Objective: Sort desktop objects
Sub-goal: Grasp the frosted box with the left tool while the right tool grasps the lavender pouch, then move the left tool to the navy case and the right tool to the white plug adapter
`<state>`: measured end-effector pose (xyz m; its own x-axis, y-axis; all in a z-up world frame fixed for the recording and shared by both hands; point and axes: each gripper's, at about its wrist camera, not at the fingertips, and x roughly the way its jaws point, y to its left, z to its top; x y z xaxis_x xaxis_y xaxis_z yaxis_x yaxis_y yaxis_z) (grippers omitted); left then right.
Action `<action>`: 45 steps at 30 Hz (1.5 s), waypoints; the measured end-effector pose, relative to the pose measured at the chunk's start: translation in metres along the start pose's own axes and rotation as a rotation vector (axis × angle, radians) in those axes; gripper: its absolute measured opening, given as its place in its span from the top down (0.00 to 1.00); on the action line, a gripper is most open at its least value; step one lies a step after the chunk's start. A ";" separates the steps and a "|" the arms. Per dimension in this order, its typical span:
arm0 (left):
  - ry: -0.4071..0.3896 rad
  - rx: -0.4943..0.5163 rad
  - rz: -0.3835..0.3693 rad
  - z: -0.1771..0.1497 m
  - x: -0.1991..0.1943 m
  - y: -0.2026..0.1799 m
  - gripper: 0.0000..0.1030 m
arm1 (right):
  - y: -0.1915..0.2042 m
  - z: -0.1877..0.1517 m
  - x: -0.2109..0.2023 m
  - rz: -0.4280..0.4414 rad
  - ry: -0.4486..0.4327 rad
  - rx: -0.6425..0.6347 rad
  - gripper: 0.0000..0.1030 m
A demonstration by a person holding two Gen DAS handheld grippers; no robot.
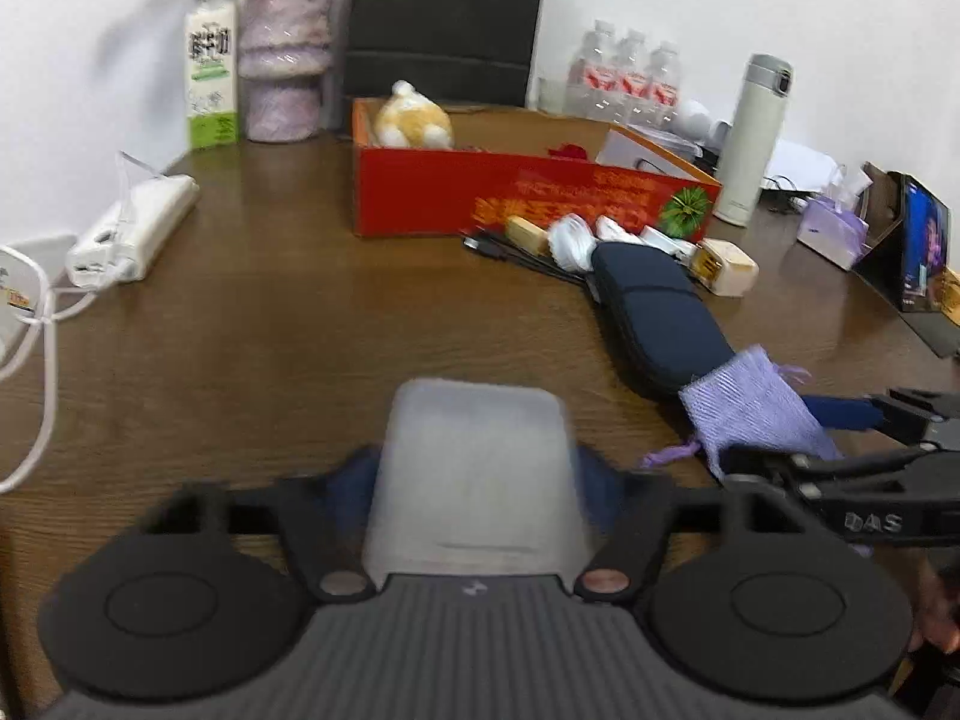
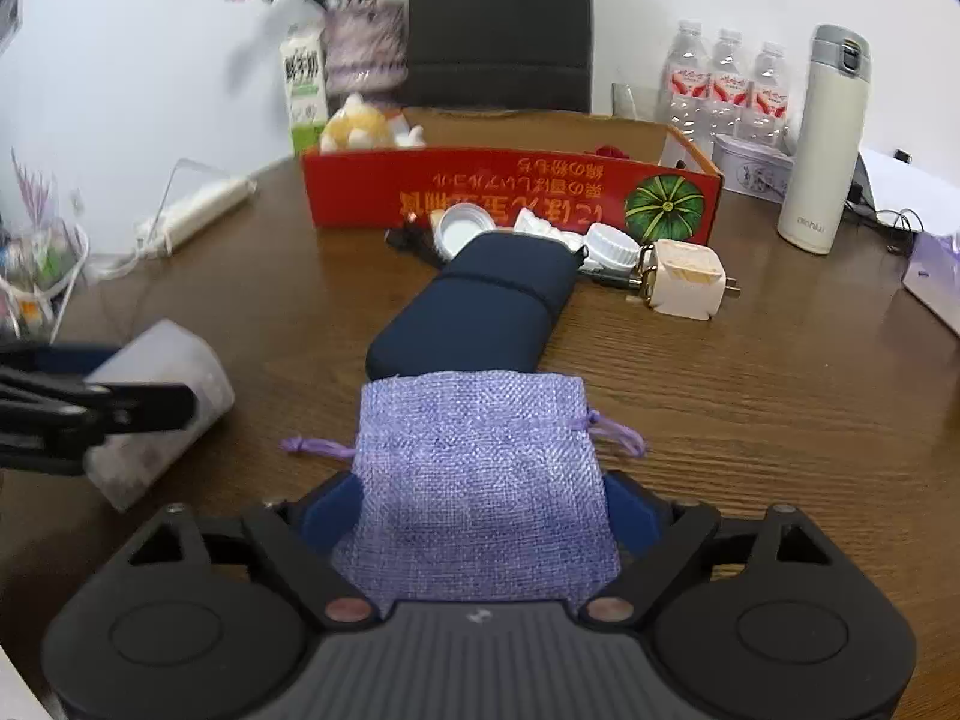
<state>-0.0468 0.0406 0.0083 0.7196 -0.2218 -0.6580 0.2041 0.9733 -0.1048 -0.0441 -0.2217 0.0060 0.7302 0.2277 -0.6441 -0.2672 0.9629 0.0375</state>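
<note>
A frosted plastic container [image 1: 474, 450] sits between the blue pads of my left gripper [image 1: 477, 471], which press on its sides. The right wrist view shows that container [image 2: 180, 360] tilted at the left, with the left gripper [image 2: 138, 381] clamped across it. My right gripper [image 2: 480, 498] is shut on a purple woven drawstring pouch [image 2: 474, 438]. Its far edge overlaps a navy zip case [image 2: 480, 300] lying on the wooden table. Behind the case stands an open red cardboard box [image 2: 510, 186] holding a plush toy [image 1: 414, 117]. A white cap [image 2: 459, 228], cables and a cream plug [image 2: 684, 285] lie at the box's front.
A white flask [image 2: 822, 138], water bottles [image 2: 726, 84] and a purple tissue pack [image 1: 834, 228] stand at the back right. A milk carton [image 1: 210, 72], a vase [image 1: 285, 60] and a power strip [image 1: 132, 228] are at the left. A dark chair [image 1: 444, 18] stands behind the table.
</note>
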 end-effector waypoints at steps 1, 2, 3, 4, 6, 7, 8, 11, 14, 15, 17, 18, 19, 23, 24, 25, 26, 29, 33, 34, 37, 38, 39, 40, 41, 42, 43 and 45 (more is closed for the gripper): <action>-0.011 0.014 0.016 -0.002 -0.001 -0.003 0.35 | 0.000 0.000 -0.002 0.011 -0.008 -0.005 0.32; -0.015 0.022 0.024 -0.006 -0.002 -0.006 0.35 | 0.002 0.000 -0.004 0.018 -0.012 -0.015 0.59; -0.014 0.023 0.028 -0.008 -0.005 -0.011 0.36 | 0.004 0.000 -0.006 0.020 -0.011 -0.023 0.82; -0.013 0.017 0.032 -0.011 -0.007 -0.014 0.36 | 0.004 0.000 -0.007 0.018 -0.009 -0.027 0.88; -0.039 0.014 0.037 -0.014 -0.016 -0.024 0.36 | 0.002 -0.003 -0.014 0.026 -0.017 -0.016 0.96; -0.061 0.011 0.039 -0.012 -0.020 -0.030 0.36 | 0.000 -0.003 -0.019 0.045 -0.024 0.004 0.96; -0.090 0.020 0.033 -0.009 -0.027 -0.034 0.36 | -0.003 -0.002 -0.027 0.070 -0.047 0.026 0.97; -0.170 0.068 -0.010 0.017 -0.041 -0.041 0.36 | -0.015 0.016 -0.053 0.096 -0.153 0.063 0.97; -0.230 0.055 -0.039 0.073 -0.034 -0.040 0.36 | -0.031 0.057 -0.059 0.098 -0.248 0.097 0.97; -0.258 0.046 -0.033 0.098 -0.029 -0.039 0.36 | -0.036 0.074 -0.057 0.083 -0.280 0.102 0.97; -0.272 0.024 -0.028 0.152 -0.013 -0.038 0.36 | -0.045 0.110 -0.048 0.038 -0.352 0.095 0.97; -0.259 0.013 -0.033 0.176 0.000 -0.037 0.36 | -0.051 0.132 -0.038 0.028 -0.369 0.092 0.97; -0.237 0.019 -0.042 0.202 0.018 -0.038 0.35 | -0.058 0.150 -0.026 0.028 -0.373 0.097 0.97; -0.075 0.030 0.037 0.275 0.118 -0.033 0.35 | -0.084 0.225 0.049 -0.008 -0.296 0.085 0.96; -0.034 0.010 0.079 0.285 0.145 -0.028 0.35 | -0.087 0.240 0.071 -0.015 -0.267 0.061 0.96; -0.008 -0.025 0.122 0.292 0.166 -0.023 0.35 | -0.091 0.251 0.092 -0.009 -0.228 0.060 0.96; 0.015 -0.022 0.155 0.298 0.186 -0.020 0.35 | -0.096 0.262 0.116 0.000 -0.185 0.076 0.96; 0.107 -0.019 0.195 0.314 0.235 -0.010 0.35 | -0.101 0.280 0.185 -0.009 -0.042 0.094 0.96; 0.223 -0.130 0.224 0.327 0.273 0.017 0.27 | -0.100 0.288 0.255 -0.020 0.115 0.164 0.82; 0.234 -0.138 0.192 0.328 0.276 0.022 0.19 | -0.099 0.286 0.265 -0.018 0.150 0.177 0.72; 0.208 -0.115 0.147 0.329 0.270 0.036 0.11 | -0.102 0.284 0.270 0.010 0.159 0.188 0.40; 0.196 -0.126 0.150 0.330 0.265 0.039 0.07 | -0.106 0.285 0.266 0.005 0.146 0.196 0.39; 0.184 -0.150 0.152 0.329 0.258 0.043 0.07 | -0.108 0.286 0.260 -0.004 0.140 0.210 0.38; 0.177 -0.169 0.147 0.329 0.251 0.045 0.07 | -0.113 0.288 0.252 -0.006 0.131 0.229 0.38; 0.174 -0.175 0.137 0.328 0.243 0.045 0.06 | -0.116 0.290 0.244 -0.002 0.123 0.238 0.37; 0.167 -0.170 0.132 0.327 0.234 0.043 0.05 | -0.118 0.292 0.234 -0.003 0.114 0.241 0.36; 0.157 -0.153 0.139 0.325 0.223 0.039 0.04 | -0.118 0.293 0.226 -0.009 0.106 0.239 0.34; 0.127 -0.115 0.171 0.319 0.199 0.027 0.03 | -0.116 0.292 0.205 -0.027 0.086 0.217 0.26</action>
<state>0.3134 0.0041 0.1128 0.6462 -0.0506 -0.7615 0.0042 0.9980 -0.0628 0.3197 -0.2447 0.0926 0.6763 0.1969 -0.7098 -0.1000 0.9792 0.1763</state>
